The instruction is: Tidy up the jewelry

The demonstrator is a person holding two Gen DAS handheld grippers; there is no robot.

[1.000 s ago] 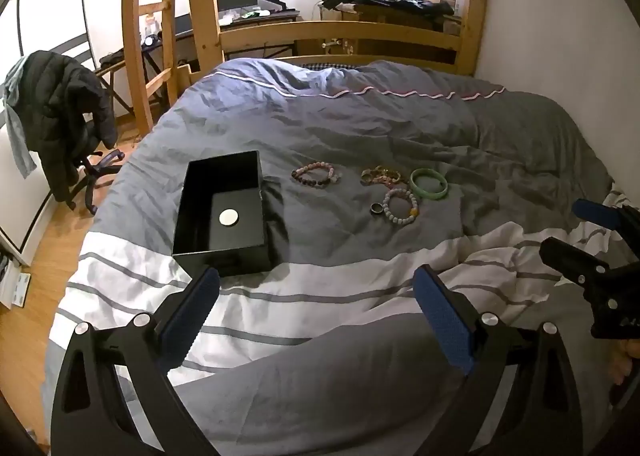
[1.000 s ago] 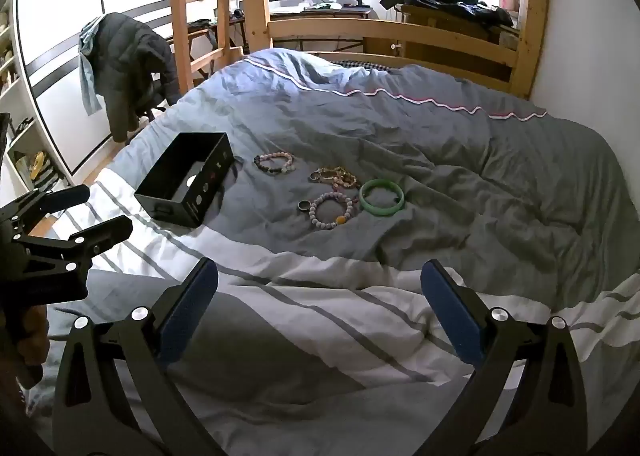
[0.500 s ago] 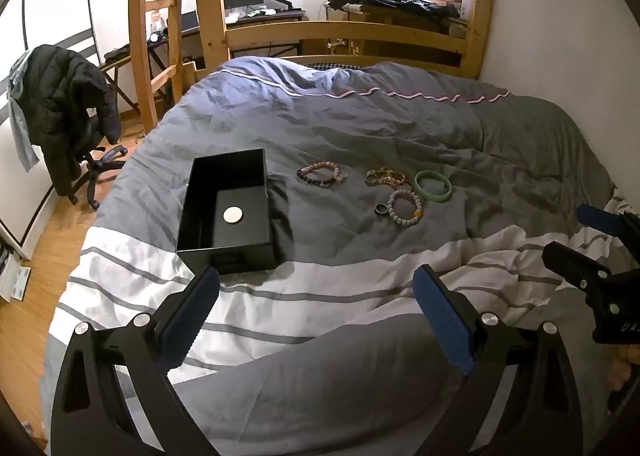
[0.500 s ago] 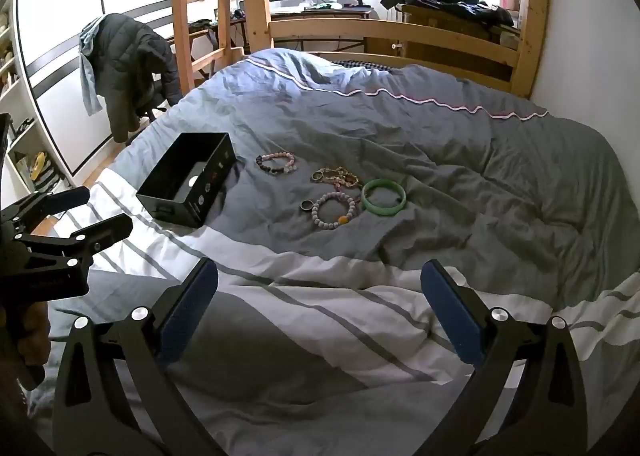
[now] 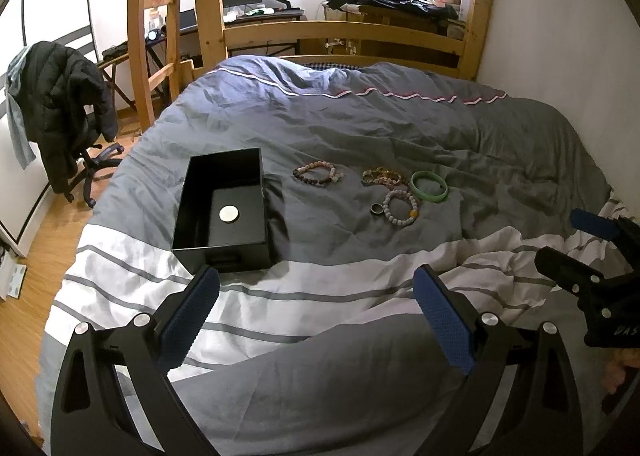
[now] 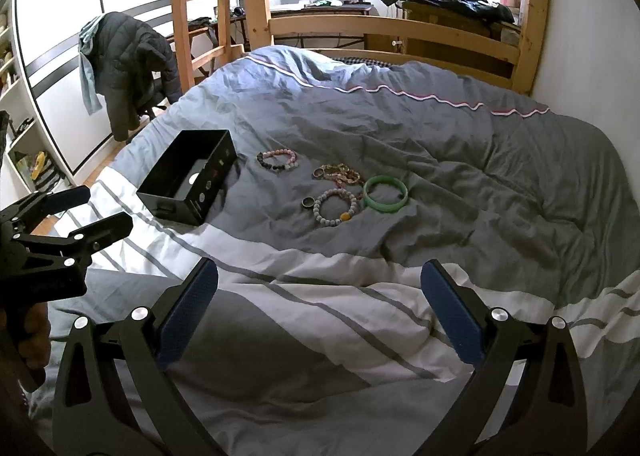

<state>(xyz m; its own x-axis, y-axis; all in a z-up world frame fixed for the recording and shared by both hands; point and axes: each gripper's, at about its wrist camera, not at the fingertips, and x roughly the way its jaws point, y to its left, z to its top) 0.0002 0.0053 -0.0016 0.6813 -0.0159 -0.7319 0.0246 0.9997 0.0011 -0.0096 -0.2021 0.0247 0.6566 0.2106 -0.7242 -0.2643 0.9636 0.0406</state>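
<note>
The bracelets (image 5: 394,191) lay clustered mid-bed (image 5: 500,159), with the black box (image 5: 224,207) well apart at their 9 o'clock, holding a white disc (image 5: 229,213). Both claws, left (image 5: 316,316) and right (image 6: 318,316), hovered spread and empty over the striped duvet at 6 o'clock.

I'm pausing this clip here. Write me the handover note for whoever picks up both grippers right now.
Left gripper: jaws open, empty, held over the striped near part of the duvet, just short of the black box.
Right gripper: jaws open, empty, also back over the stripes.
All jewelry lies loose on the grey duvet, right of the box: dark bead bracelet, gold chain tangle, green bangle, pale bead bracelet, small dark ring.
The box shows only a white disc on its floor.
Done: nothing moved in yet.
Left: pick up each piece and place it in the box.
</note>
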